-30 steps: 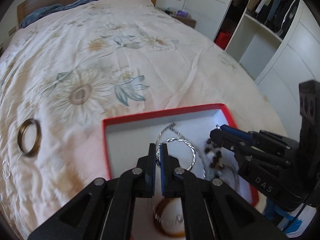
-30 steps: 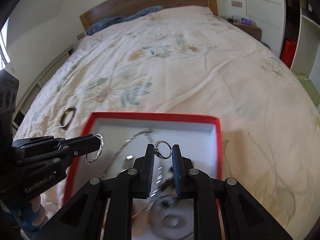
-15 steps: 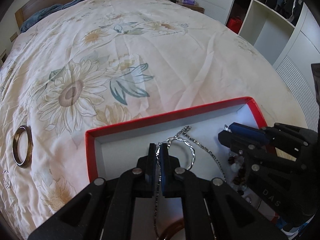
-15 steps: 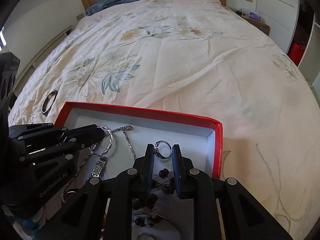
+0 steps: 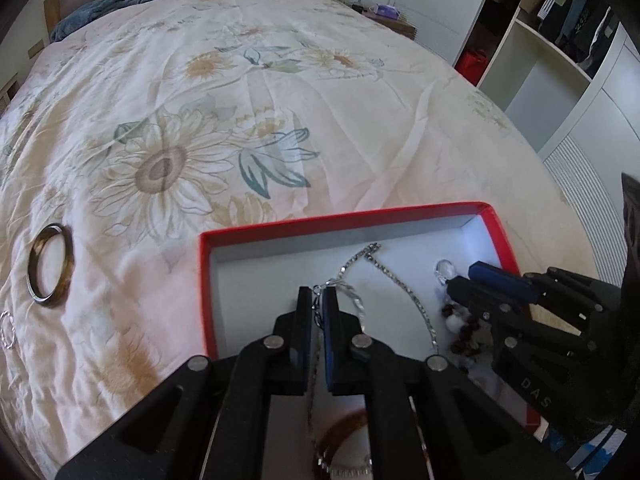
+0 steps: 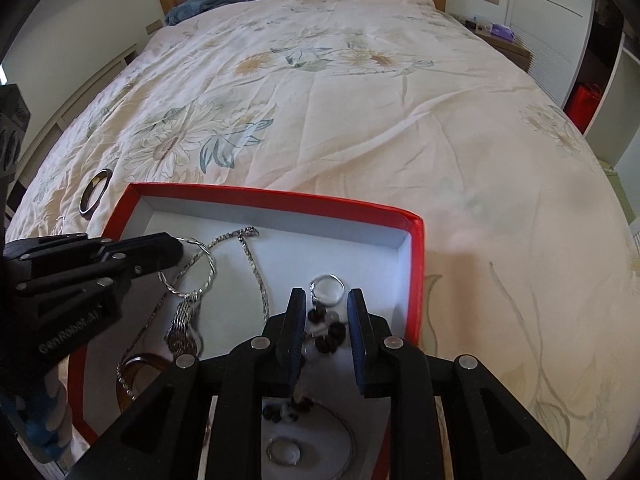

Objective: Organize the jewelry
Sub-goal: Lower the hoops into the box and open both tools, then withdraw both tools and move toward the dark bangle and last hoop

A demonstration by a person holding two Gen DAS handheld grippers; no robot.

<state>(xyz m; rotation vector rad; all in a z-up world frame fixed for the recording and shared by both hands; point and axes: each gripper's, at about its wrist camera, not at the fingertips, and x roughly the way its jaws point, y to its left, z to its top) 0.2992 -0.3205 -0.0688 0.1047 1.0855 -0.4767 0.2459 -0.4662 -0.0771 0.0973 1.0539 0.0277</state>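
Observation:
A red-rimmed box (image 5: 340,220) (image 6: 280,196) with a white floor lies on the bed. My left gripper (image 5: 317,294) (image 6: 176,246) is shut on a twisted silver hoop (image 6: 202,268) (image 5: 352,294), held over the box's left part. My right gripper (image 6: 327,298) (image 5: 464,276) hangs over the right part with its jaws opening. A small silver ring (image 6: 328,290) (image 5: 446,270) lies on the box floor just past its fingertips, and no pad presses on it.
In the box lie a silver chain (image 6: 256,264), dark beads (image 6: 328,332) and a brown bangle (image 6: 140,364). On the flowered quilt left of the box rest a dark bangle (image 5: 50,268) and a small silver hoop (image 5: 6,330). Wardrobe shelves (image 5: 540,80) stand on the right.
The right jaws have widened and the ring has dropped from between them onto the box floor. The left gripper has kept its hold on the silver hoop.

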